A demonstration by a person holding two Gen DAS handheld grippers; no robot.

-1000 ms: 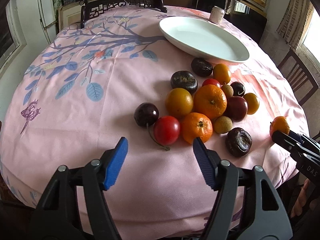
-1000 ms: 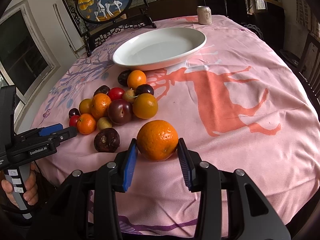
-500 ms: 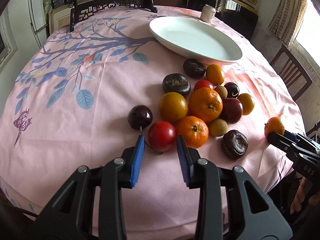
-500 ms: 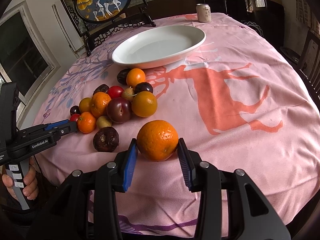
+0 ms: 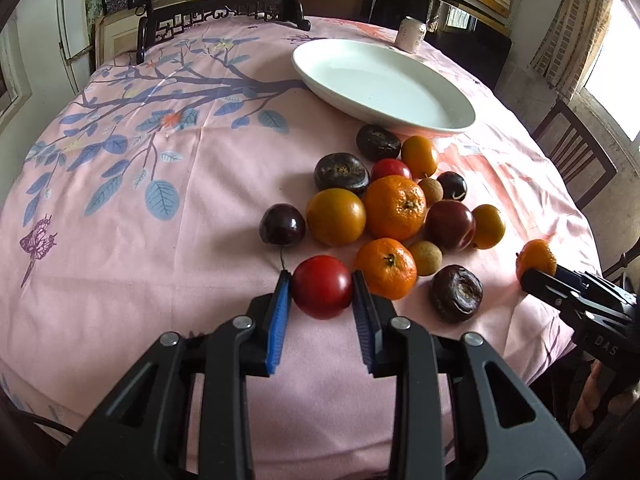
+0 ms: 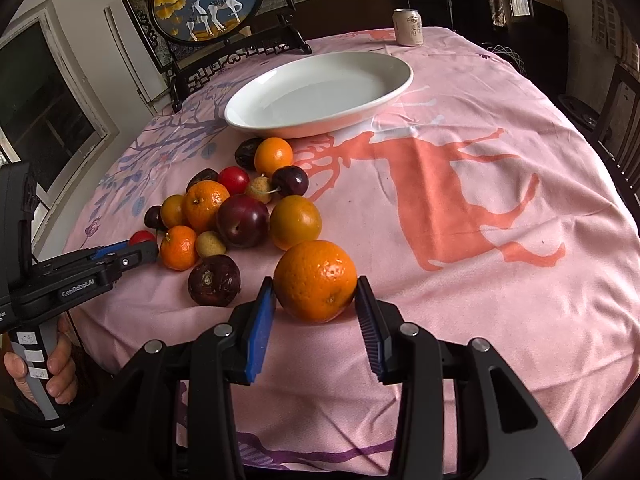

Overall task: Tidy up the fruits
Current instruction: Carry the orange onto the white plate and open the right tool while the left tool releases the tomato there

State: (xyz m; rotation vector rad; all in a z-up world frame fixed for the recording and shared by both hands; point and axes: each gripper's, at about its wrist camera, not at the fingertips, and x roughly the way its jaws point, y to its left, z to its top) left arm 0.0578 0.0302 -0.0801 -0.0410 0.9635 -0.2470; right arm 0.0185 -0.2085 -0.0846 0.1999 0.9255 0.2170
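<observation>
A pile of several fruits (image 5: 394, 208) lies on the pink tablecloth, near an empty white oval dish (image 5: 384, 84). My left gripper (image 5: 322, 286) has its blue pads on both sides of a red tomato (image 5: 322, 287) at the near edge of the pile. My right gripper (image 6: 316, 288) is shut on a large orange (image 6: 315, 280), apart from the pile (image 6: 236, 216). The dish also shows in the right wrist view (image 6: 320, 94). The right gripper and its orange (image 5: 536, 258) show at the right in the left wrist view.
A drink can (image 6: 407, 27) stands behind the dish. A framed deer screen on a dark stand (image 6: 208, 4) is at the table's far edge. A wooden chair (image 5: 576, 152) stands to the right. The table's near edge drops off just under both grippers.
My left gripper has moved forward and narrowed from wide open until its pads close around the red tomato. My right gripper stays shut on the orange, nearly still.
</observation>
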